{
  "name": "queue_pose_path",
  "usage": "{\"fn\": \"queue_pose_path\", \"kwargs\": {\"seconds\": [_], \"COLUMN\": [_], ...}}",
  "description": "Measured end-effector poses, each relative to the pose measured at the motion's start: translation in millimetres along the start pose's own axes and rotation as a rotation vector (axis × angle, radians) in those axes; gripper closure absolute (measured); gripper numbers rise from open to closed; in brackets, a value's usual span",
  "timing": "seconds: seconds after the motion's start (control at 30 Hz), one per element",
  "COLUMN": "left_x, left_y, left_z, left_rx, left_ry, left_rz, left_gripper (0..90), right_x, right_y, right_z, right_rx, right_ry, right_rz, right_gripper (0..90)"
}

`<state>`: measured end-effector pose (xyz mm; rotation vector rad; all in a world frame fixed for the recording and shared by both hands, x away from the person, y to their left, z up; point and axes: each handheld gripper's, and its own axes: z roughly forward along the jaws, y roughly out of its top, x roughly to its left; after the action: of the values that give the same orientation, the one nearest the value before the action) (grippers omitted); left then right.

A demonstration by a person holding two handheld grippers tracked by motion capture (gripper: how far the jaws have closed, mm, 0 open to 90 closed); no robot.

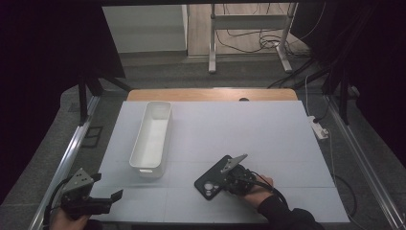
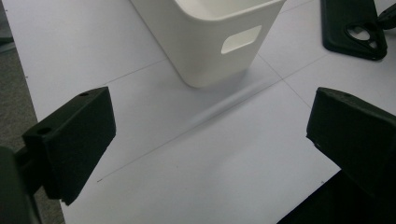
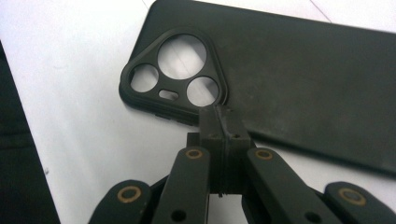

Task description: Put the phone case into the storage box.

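The black phone case (image 1: 214,179) lies flat on the white surface (image 1: 249,139), near your edge and a little right of centre, its long side running diagonally from near-left to far-right. In the right gripper view the phone case (image 3: 299,84) shows its back, with a rounded three-cornered camera opening in which three round holes and a small slot let the white surface show through.

Your right gripper (image 1: 233,178) sits over the near-right edge of the case, your hand (image 1: 256,189) coming in behind it from the near right. In the right gripper view the right gripper (image 3: 222,114) has its jaws pressed flat together, with no gap between them, and the tips meet right at the case's edge just beside the camera opening. Whether any of the rim is pinched between them you cannot tell; the tips touch or nearly touch the edge.

Further left, the white bin (image 1: 152,138) stands upright on the surface, long and narrow, running near to far, well apart from the case. In the left gripper view the white bin (image 2: 210,42) shows its near end wall with a handle slot.

Your left gripper (image 1: 103,201) rests at the near-left corner of the surface, near to and left of the bin. Its jaws stand wide apart with only bare surface between them.
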<state>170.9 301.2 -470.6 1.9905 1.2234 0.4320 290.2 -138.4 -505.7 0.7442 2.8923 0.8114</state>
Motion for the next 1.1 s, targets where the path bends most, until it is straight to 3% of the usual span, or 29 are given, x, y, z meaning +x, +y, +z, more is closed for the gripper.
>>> {"fn": "queue_pose_path", "kwargs": {"seconds": [0.3, 0.6, 0.73, 1.1], "left_x": [0.1, 0.5, 0.8, 1.5], "left_y": [0.1, 0.1, -0.1, -0.3], "left_z": [0.4, 0.5, 0.2, 0.0], "left_rx": [0.002, 0.003, 0.001, -0.003], "left_ry": [0.001, -0.001, -0.002, -0.005], "left_rz": [0.000, -0.002, -0.003, -0.010], "left_gripper": [2.0, 2.0, 2.1, 2.0], "right_x": [-1.9, -8.7, -14.1, -44.9], "right_y": [16.8, 28.1, 33.2, 47.3], "right_z": [11.3, 18.5, 17.6, 6.7], "right_rx": [-0.012, -0.025, -0.035, -0.061], "right_ry": [-0.019, -0.037, -0.004, -0.093], "right_rz": [-0.035, -0.029, 0.020, 0.073], "right_gripper": [89.3, 89.4, 89.3, 89.3]}}
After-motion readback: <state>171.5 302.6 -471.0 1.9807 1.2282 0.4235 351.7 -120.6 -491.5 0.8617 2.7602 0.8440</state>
